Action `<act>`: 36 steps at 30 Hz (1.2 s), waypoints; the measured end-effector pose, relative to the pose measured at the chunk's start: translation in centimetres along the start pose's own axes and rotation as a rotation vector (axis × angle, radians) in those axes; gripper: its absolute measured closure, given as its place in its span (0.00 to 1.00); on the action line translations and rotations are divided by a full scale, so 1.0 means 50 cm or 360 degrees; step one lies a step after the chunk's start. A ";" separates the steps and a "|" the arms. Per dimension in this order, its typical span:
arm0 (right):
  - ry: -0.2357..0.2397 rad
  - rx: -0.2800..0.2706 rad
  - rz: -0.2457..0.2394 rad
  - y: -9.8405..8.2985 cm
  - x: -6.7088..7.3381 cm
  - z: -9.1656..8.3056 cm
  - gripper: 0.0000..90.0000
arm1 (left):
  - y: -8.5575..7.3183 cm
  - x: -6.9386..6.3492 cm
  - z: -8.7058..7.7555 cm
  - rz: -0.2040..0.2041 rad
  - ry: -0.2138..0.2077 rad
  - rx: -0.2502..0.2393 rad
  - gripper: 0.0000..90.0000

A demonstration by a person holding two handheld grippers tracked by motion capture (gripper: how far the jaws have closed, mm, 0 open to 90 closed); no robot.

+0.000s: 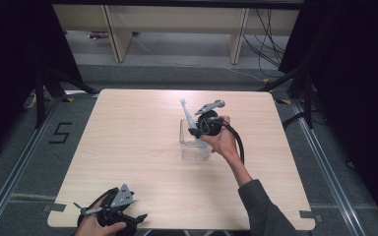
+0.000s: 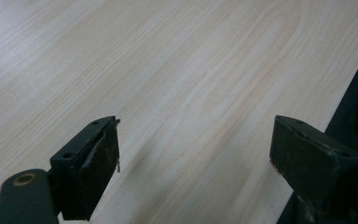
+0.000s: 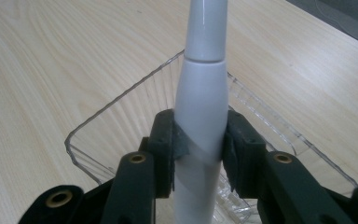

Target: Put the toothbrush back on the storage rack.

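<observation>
A white electric toothbrush [image 3: 201,93] is clamped between the jaws of my right gripper [image 3: 198,149], which is shut on its handle. In the high view the toothbrush [image 1: 187,114] slants up to the left from the right gripper [image 1: 197,130], over a clear plastic box [image 1: 193,142] near the table's middle. The box's rim [image 3: 121,98] lies just beyond and below the jaws. My left gripper [image 1: 140,217] rests at the table's near left edge; in its own view the left gripper [image 2: 193,151] stands open over bare wood with nothing between its jaws.
The light wooden table [image 1: 128,147] has its right edge [image 2: 349,88] close beside the left gripper's jaws. A cable [image 1: 237,137] trails from the right gripper along the person's forearm. Wooden furniture legs [image 1: 118,34] and cables stand on the floor beyond the table.
</observation>
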State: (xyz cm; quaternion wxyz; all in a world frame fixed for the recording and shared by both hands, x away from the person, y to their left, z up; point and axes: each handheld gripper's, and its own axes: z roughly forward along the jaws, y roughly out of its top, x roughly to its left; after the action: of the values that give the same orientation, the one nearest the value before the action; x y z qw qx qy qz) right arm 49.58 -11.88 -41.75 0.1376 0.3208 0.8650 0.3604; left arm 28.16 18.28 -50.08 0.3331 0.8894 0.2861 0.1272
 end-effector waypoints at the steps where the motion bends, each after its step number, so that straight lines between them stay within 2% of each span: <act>1: -0.0003 -0.0005 -0.0010 0.000 -0.001 0.002 0.74 | 0.000 0.000 0.000 0.0001 0.0000 0.0000 0.17; 2: -0.0001 -0.0007 0.0011 -0.001 0.001 0.005 0.74 | 0.000 0.000 0.000 0.0001 -0.0001 0.0000 0.17; 6: -0.0008 0.0044 -0.0009 -0.003 0.001 0.011 0.74 | 0.000 0.000 0.000 0.0001 0.0001 -0.0002 0.17; 10: -0.0006 0.0066 0.0005 -0.004 0.000 0.015 0.74 | 0.000 0.000 0.000 0.0001 0.0000 -0.0001 0.17; 17: -0.0011 0.0078 -0.0013 0.000 -0.001 0.020 0.74 | 0.000 0.001 0.000 0.0019 0.0002 0.0003 0.17; 20: -0.0010 0.0072 0.0006 0.001 -0.001 0.027 0.74 | 0.000 -0.001 0.000 -0.0001 0.0002 0.0002 0.17; 21: -0.0015 0.0103 0.0009 0.003 -0.001 0.027 0.74 | 0.000 -0.001 0.000 -0.0002 0.0000 0.0001 0.17; 22: -0.0012 0.0097 -0.0025 0.003 -0.002 0.029 0.74 | 0.000 0.000 0.000 -0.0002 0.0000 -0.0001 0.17; 29: -0.0028 0.0110 0.0003 0.007 0.003 0.038 0.74 | 0.000 -0.001 0.000 0.0001 -0.0001 -0.0001 0.17; 31: -0.0034 0.0144 0.0024 0.009 0.006 0.037 0.74 | 0.000 -0.001 0.000 0.0000 -0.0001 0.0001 0.17; 32: -0.0024 0.0140 -0.0004 0.010 0.005 0.038 0.74 | 0.000 -0.001 0.000 0.0001 -0.0002 0.0001 0.17; 36: -0.0017 0.0139 -0.0012 0.011 0.003 0.042 0.74 | 0.000 -0.001 0.000 0.0004 -0.0005 0.0004 0.17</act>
State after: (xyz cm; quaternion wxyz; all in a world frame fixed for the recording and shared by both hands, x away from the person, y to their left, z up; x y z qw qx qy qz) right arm 50.68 -10.36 -42.84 0.1296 0.3252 0.8803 0.3202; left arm 28.12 18.27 -50.09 0.3323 0.8903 0.2847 0.1260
